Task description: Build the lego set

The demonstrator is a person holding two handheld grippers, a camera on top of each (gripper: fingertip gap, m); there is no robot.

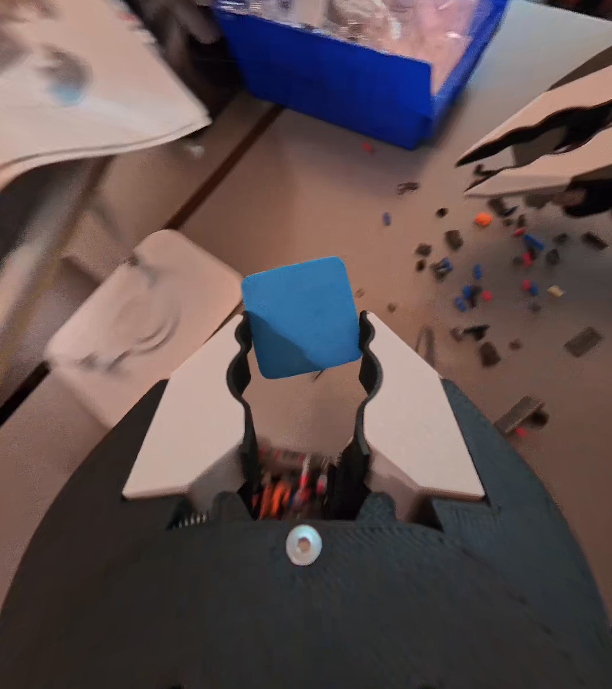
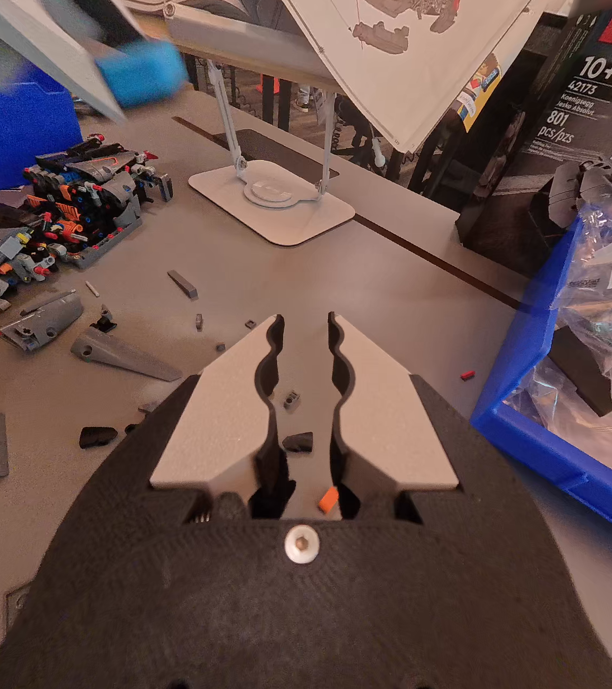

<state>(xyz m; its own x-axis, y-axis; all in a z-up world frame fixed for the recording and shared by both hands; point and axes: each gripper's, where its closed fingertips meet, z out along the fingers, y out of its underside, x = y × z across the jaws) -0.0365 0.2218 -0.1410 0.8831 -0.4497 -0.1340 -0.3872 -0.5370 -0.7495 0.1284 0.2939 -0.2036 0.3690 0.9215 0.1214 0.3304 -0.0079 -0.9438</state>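
Observation:
My left gripper point(image 1: 302, 322) is shut on a blue square block point(image 1: 298, 317), held in the air above the table; the view is blurred by motion. It also shows blurred at the top left of the right wrist view, with the block point(image 2: 144, 71). My right gripper point(image 2: 305, 320) is open by a narrow gap and empty, low over the table; it also shows in the left wrist view point(image 1: 464, 175). A partly built Lego car point(image 2: 65, 208) lies at the left. Loose pieces point(image 1: 502, 268) are scattered on the table, among them grey panels point(image 2: 121, 354).
An instruction booklet point(image 2: 408, 56) rests on a white stand point(image 2: 270, 201). A blue bin point(image 2: 543, 447) holding plastic bags stands at the right, with the dark Lego box point(image 2: 558, 130) behind it. Another blue bin point(image 2: 9, 123) is at the left. About 20 cm separates my left fingertips from my right. From my left tips it is roughly 20 cm to the partly built Lego car point(image 2: 65, 208); from my right, 30 cm.

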